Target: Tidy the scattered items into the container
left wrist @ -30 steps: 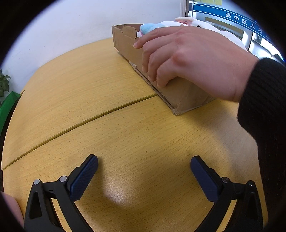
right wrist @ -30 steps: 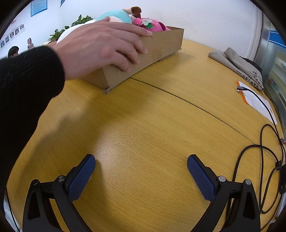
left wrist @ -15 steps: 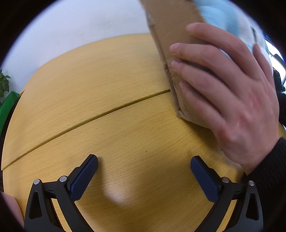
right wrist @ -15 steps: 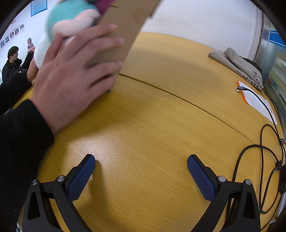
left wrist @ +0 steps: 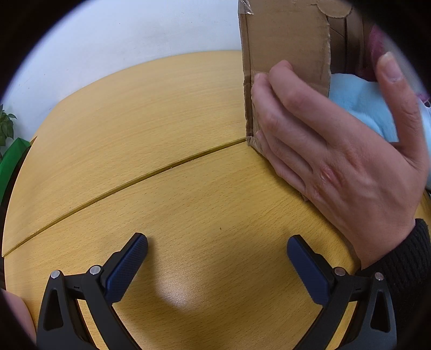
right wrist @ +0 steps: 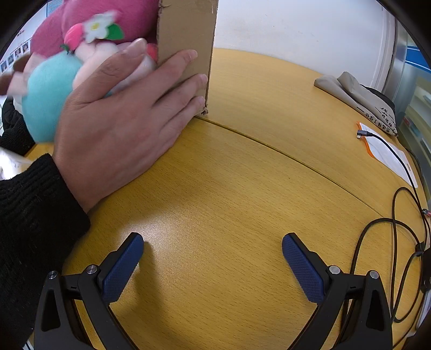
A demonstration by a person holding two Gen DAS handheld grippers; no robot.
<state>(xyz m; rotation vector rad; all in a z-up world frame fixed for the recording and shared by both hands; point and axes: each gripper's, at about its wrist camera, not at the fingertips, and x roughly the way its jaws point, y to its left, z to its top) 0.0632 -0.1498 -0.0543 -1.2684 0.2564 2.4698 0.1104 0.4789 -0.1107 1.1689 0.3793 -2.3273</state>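
A cardboard box (left wrist: 285, 53) (right wrist: 186, 40) stands tipped up on one end on the wooden table, gripped by a person's bare hand (left wrist: 336, 161) (right wrist: 115, 113) in a black sleeve. Plush toys spill at its open side: a light blue one (left wrist: 361, 107), a teal one (right wrist: 48, 97) and a pink one with a flower (right wrist: 107, 24), blurred. My left gripper (left wrist: 216, 258) is open near the table's front, empty, well short of the box. My right gripper (right wrist: 212, 255) is likewise open and empty.
A seam crosses the table (left wrist: 134, 150). At the right lie a folded grey cloth bag (right wrist: 358, 99), a paper with orange edge (right wrist: 388, 153) and black cables (right wrist: 398, 215). A green plant (left wrist: 8, 134) stands beyond the left edge.
The hand has tipped the box from lying flat to standing on end, and the plush toys are sliding out toward the person. Both grippers have stayed still and open.
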